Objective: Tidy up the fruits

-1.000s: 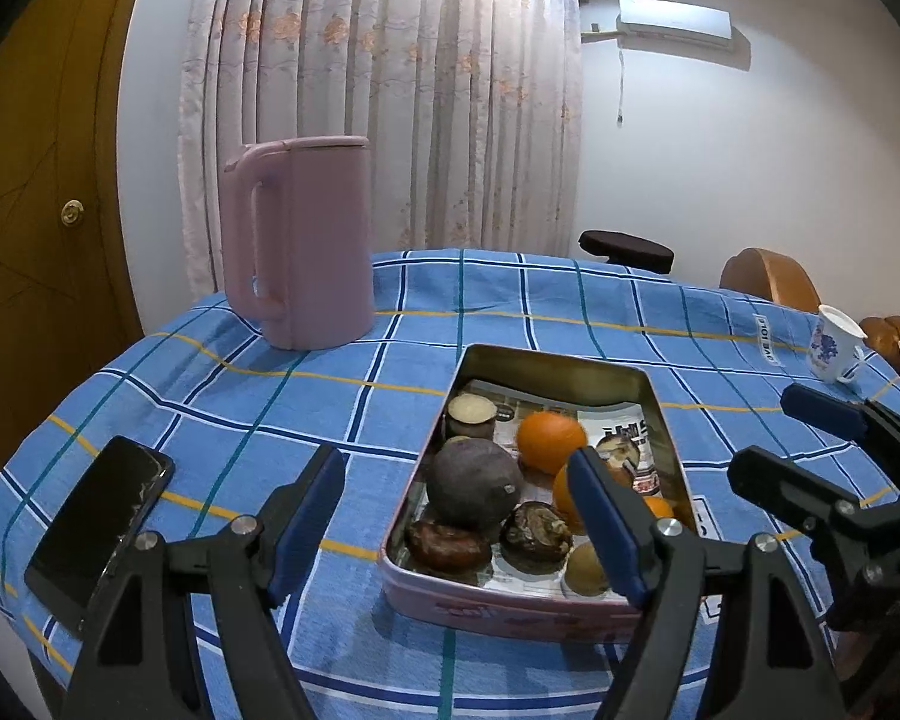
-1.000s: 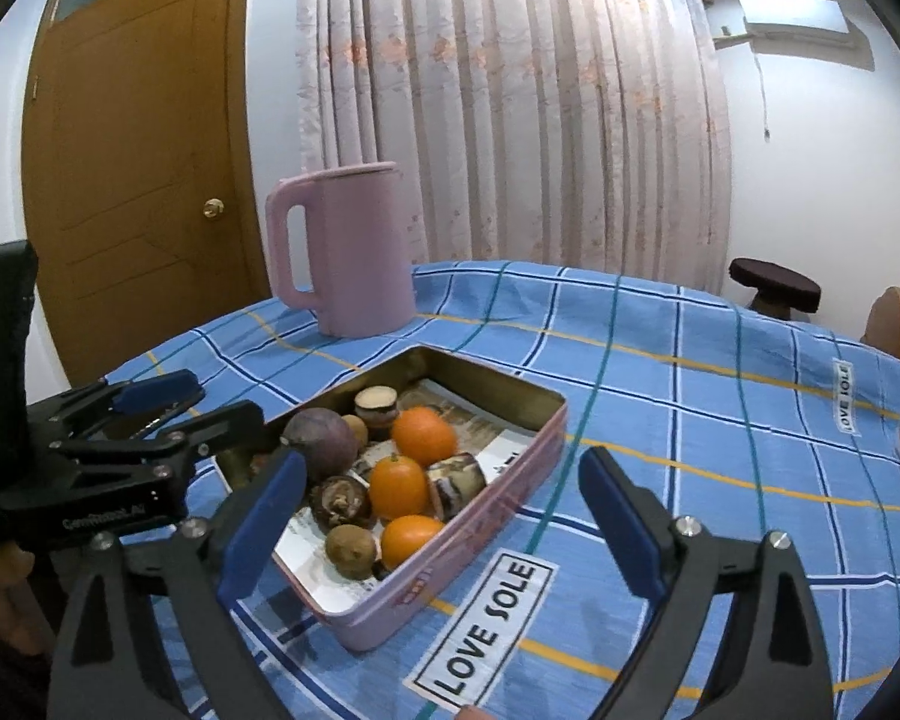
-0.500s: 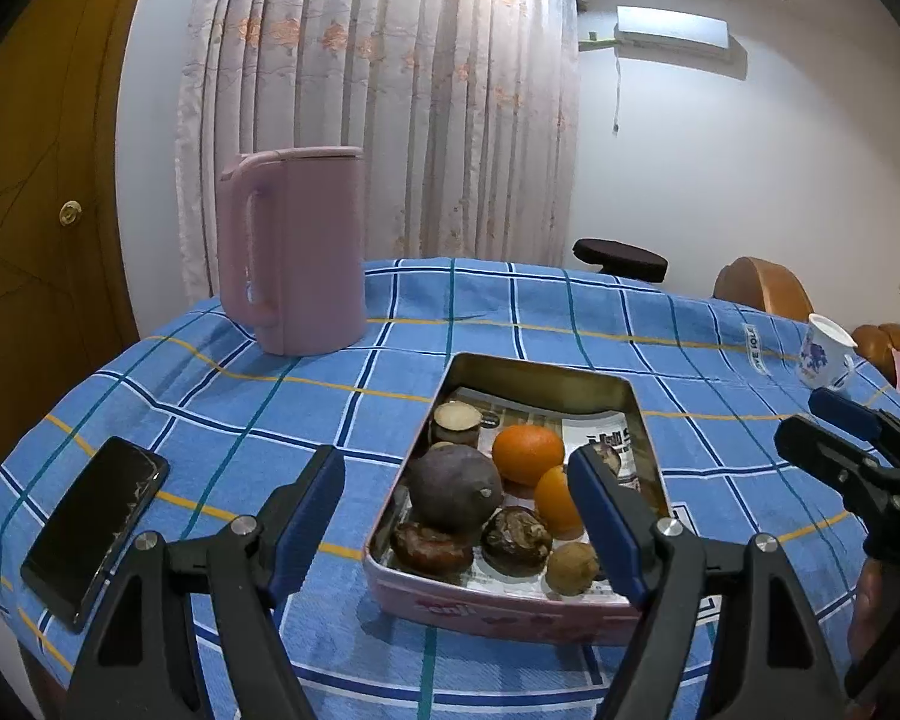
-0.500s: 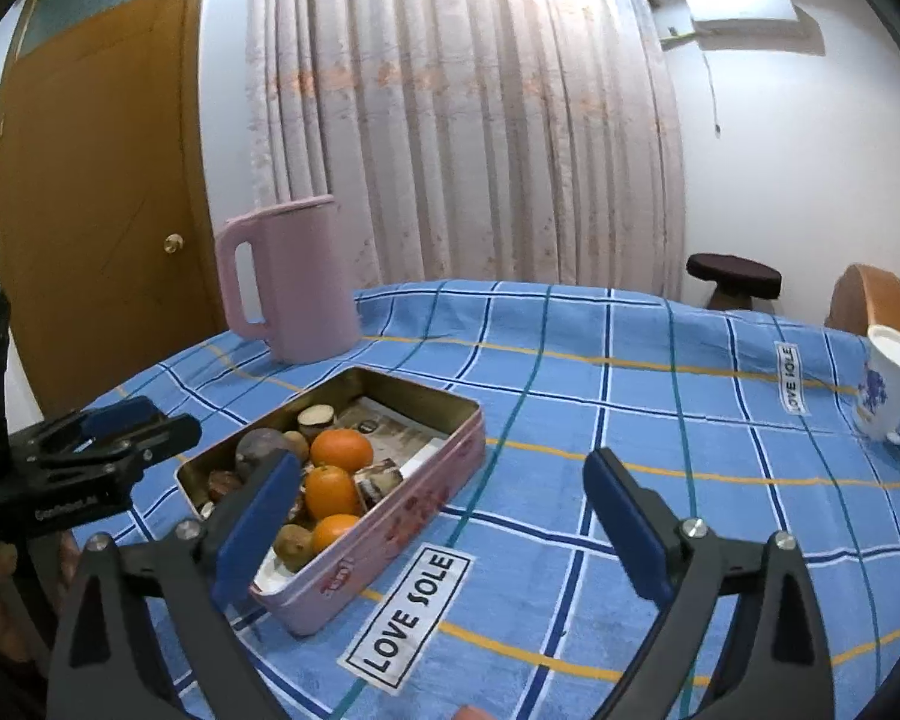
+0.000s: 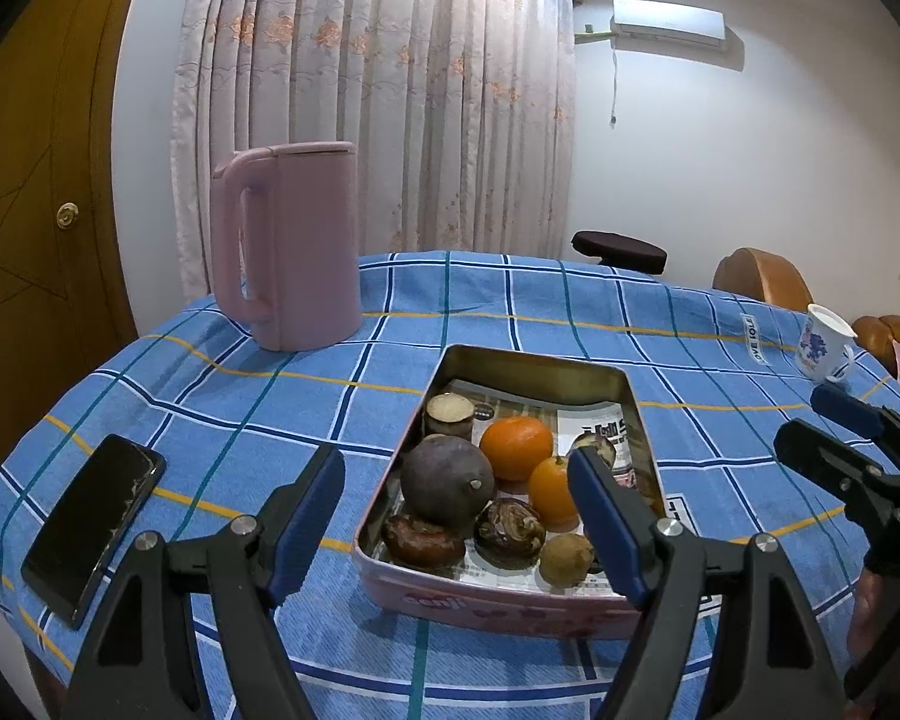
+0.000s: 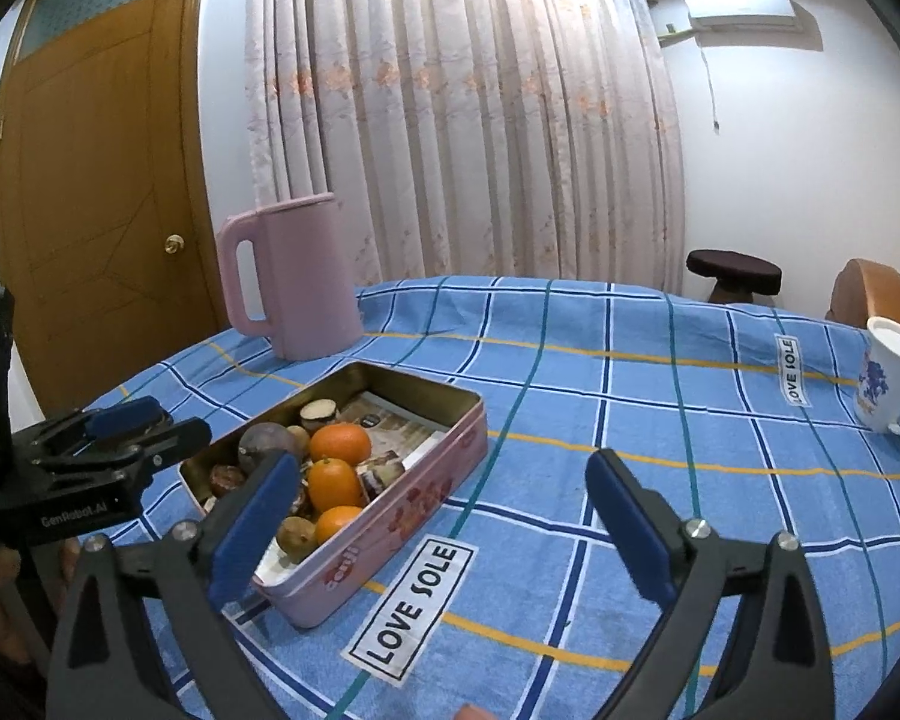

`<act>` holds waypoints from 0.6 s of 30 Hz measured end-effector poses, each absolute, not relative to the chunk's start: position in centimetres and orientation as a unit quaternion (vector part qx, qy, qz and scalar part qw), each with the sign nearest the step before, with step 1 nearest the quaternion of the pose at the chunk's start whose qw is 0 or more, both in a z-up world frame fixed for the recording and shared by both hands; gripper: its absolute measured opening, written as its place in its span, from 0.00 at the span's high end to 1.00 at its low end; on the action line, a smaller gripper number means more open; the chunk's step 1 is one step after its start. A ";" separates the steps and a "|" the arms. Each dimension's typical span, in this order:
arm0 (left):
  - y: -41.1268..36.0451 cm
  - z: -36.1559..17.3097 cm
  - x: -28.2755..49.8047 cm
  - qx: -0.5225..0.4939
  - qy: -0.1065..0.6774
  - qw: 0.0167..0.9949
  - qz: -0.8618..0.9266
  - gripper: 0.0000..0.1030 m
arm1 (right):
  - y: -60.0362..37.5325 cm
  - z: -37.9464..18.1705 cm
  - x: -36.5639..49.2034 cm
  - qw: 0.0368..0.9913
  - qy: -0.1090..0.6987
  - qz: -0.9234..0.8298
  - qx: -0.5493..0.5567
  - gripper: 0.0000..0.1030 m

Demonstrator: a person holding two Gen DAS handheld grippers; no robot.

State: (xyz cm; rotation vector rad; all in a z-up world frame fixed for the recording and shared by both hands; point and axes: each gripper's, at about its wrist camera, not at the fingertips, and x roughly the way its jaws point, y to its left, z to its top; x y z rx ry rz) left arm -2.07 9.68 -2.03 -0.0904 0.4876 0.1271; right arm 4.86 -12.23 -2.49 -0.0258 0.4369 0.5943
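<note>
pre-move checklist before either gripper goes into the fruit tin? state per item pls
1. Left gripper open and empty: ok, fingers spread wide, nothing between them.
2. Right gripper open and empty: ok, also spread, over bare tablecloth.
3. Fruit reachable from above: ok, the pink tin has no lid; the purple fruit and the oranges lie on top.
4. Left gripper lined up with the tin: ok, the tin sits just ahead between its fingers.
5. Destination for sorted fruit: cannot tell, no second container in view.
6. Clutter near the tin: ok, pink jug, phone and mug stand well apart from it.
</note>
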 end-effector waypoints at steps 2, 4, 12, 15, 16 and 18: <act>9.7 -2.0 -2.1 -0.045 0.243 0.967 0.056 0.24 | -12.2 -2.5 4.8 0.933 0.214 0.290 -0.013 0.02; 9.5 -2.0 -2.1 -0.043 0.242 0.968 0.057 0.24 | -12.2 -2.5 4.8 0.932 0.214 0.292 -0.013 0.02; 9.3 -1.8 -2.2 -0.040 0.243 0.967 0.061 0.22 | -12.4 -2.4 4.7 0.933 0.210 0.291 -0.011 0.02; 9.0 -1.7 -2.1 -0.036 0.240 0.968 0.063 0.15 | -12.6 -2.2 4.6 0.934 0.209 0.290 -0.008 0.02; 9.0 -1.6 -2.2 -0.035 0.240 0.968 0.062 0.15 | -12.6 -2.2 4.5 0.934 0.208 0.290 -0.008 0.02; 8.9 -1.6 -2.1 -0.034 0.240 0.968 0.062 0.15 | -12.6 -2.2 4.5 0.934 0.208 0.291 -0.008 0.02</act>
